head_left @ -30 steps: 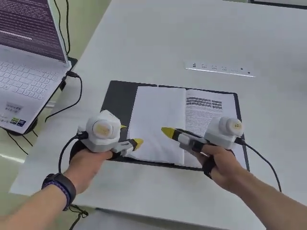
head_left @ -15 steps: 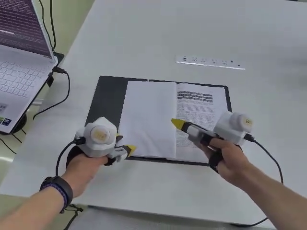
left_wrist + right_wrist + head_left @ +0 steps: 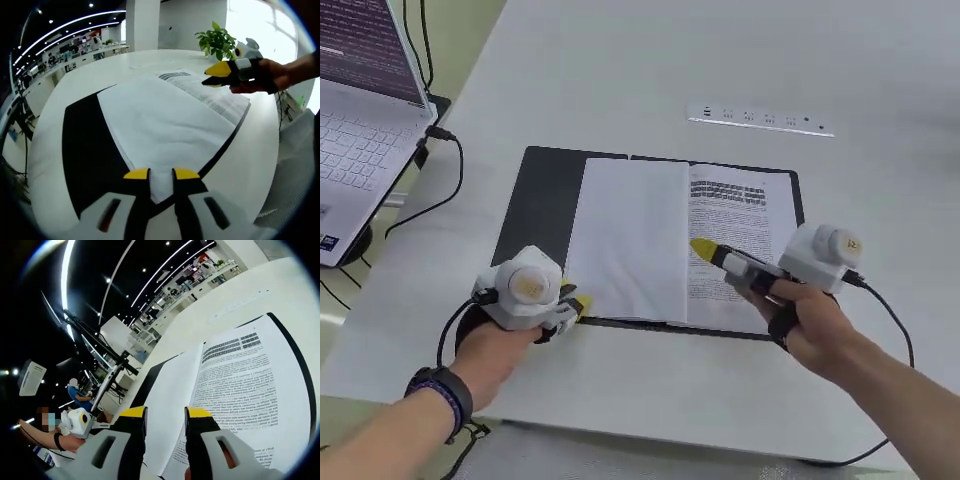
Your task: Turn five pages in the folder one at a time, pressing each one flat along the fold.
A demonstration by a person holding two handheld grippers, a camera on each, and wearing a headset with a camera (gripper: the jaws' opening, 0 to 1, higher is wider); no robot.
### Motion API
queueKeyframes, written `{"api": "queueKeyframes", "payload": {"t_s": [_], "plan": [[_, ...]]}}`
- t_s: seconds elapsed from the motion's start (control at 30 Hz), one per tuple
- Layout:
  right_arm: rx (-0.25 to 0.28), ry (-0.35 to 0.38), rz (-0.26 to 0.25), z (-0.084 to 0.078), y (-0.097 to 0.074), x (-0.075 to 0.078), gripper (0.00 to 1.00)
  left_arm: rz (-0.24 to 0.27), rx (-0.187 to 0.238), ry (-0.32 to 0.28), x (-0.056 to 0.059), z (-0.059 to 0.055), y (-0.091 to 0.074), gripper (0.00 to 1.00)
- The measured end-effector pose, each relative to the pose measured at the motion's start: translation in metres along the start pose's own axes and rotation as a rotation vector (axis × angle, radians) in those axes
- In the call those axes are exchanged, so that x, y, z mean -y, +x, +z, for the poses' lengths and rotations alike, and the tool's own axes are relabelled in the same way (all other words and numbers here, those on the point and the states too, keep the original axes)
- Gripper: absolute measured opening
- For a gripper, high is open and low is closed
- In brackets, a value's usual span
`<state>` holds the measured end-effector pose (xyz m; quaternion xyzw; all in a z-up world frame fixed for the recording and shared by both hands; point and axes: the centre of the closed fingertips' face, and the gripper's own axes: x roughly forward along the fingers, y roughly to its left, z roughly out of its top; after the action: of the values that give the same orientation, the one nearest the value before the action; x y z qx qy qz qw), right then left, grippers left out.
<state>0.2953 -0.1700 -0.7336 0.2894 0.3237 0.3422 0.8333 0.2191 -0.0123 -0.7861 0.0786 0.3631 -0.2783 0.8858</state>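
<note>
Left claw (image 3: 161,174) narrowly parted at blank page (image 3: 165,120) corner; right claw (image 3: 165,412) likewise over printed page (image 3: 240,385).

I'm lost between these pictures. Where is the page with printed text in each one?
Head view: printed page, right of centre.
Left gripper view: printed page, upper right.
Right gripper view: printed page, centre and right.
Shared landmark: the blank page adjoining it along the fold.

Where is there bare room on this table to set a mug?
Bare table lies beyond the power strip and right of the folder. Left is crowded: the cable and laptop. The near side holds the left hand-held gripper and right hand-held gripper.
</note>
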Motion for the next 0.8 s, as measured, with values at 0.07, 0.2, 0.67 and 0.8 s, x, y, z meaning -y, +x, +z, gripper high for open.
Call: {"api": "queueKeyframes", "payload": {"t_s": [0.07, 0.2, 0.67, 0.8], "plan": [[-0.005, -0.008, 0.005, 0.003, 0.003, 0.001, 0.28, 0.002, 0.002, -0.002, -0.001, 0.0, 0.0, 0.16], [-0.04, -0.052, 0.013, 0.005, 0.012, 0.002, 0.27, 0.006, 0.004, 0.002, -0.001, -0.001, 0.001, 0.16], [-0.091, -0.089, 0.025, -0.001, 0.032, 0.002, 0.2, 0.004, 0.002, 0.027, -0.001, -0.001, 0.003, 0.14], [-0.079, -0.071, 0.044, 0.001, 0.04, -0.003, 0.14, 0.008, -0.001, 0.027, -0.001, -0.001, 0.004, 0.14]]}}
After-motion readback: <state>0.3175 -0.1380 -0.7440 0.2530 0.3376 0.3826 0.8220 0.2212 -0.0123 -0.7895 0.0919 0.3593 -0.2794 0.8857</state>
